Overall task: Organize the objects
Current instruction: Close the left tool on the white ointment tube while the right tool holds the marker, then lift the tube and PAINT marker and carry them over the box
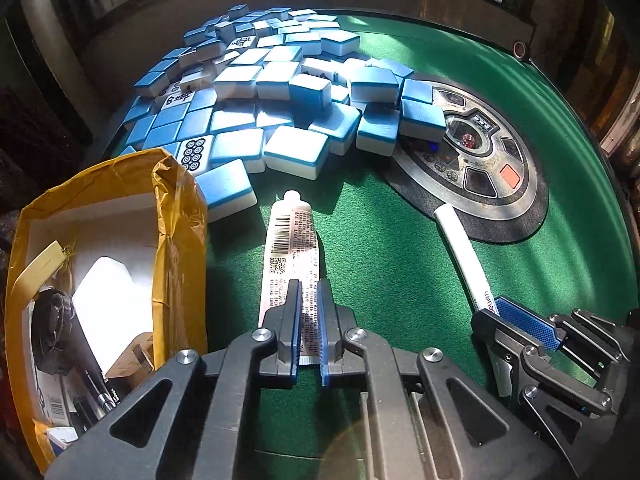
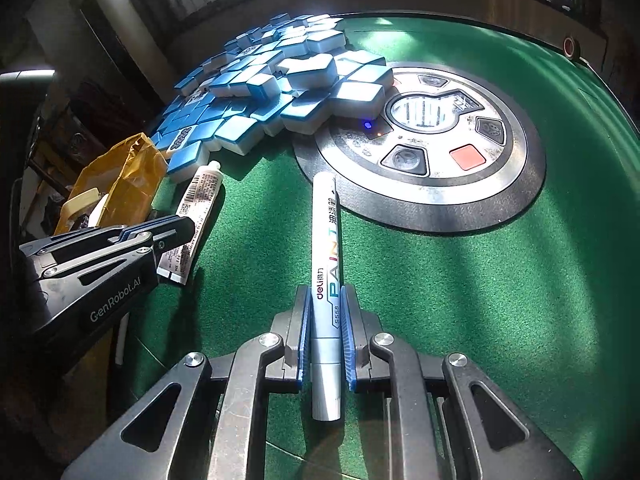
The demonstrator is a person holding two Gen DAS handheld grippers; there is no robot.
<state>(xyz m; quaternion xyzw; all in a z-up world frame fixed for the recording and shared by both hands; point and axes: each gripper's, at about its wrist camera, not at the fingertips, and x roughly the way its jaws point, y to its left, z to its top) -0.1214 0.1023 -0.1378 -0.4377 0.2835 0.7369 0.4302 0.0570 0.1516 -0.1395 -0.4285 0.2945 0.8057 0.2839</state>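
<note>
Left gripper [image 1: 308, 320]: blue-padded fingers set narrowly apart, one on each side of the crimped rear portion of a white squeeze tube with barcode and printed label [image 1: 292, 248]. The pictures do not show whether the pads press on the tube. The tube lies flat on the green felt desk [image 1: 400, 264], its white cap pointing away from the gripper toward the tile pile.

Right gripper [image 2: 325, 328]: fingers drawn in against both sides of a white and silver paint marker pen [image 2: 326, 264], pinching it near its silver rear section. The pen runs straight ahead between the fingers; its far tip reaches the rim of the round silver control panel with an orange button [image 2: 436, 196] set in the middle of the desk.

The two grippers sit side by side, the tube to the left of the pen, well apart.

Just left of the left gripper stands an open yellow paper-wrapped box [image 1: 180, 216] holding assorted dark and white items. Beyond both grippers, a heap of blue-backed white mahjong tiles [image 1: 280, 112] covers the far left of the desk, its right edge overlapping the control panel.
</note>
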